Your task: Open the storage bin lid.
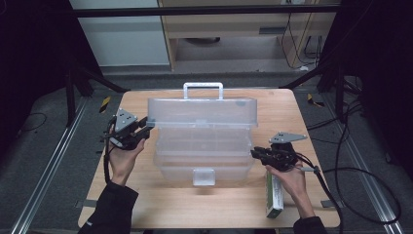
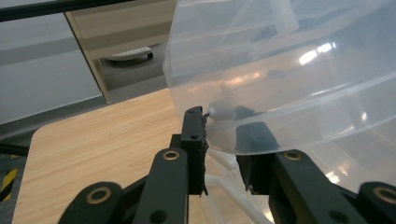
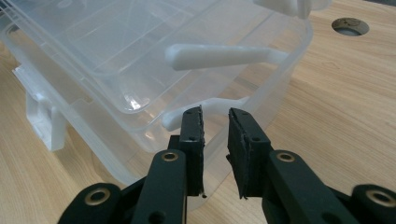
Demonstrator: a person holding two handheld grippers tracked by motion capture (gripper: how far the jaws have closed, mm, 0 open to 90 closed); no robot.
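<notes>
Clear box [image 1: 203,141] mid-table, lid [image 1: 202,112] raised. Left gripper [image 2: 219,140] clamps lid corner; right gripper [image 3: 215,126] narrow, empty, beside base rim. Risk — slick lid slips, drops shut.

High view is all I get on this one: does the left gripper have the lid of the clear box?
Observer: The lid's corner sits between the jaws of the left gripper. One jaw touches it; the other is blurred behind plastic, so I cannot tell if it is clamped.
Operator: And the right gripper?
Observer: The right gripper is open, with nothing between its jaws.
Operator: What is it aimed at?
Observer: A white arm on the side of the box, just past its tips.
</notes>
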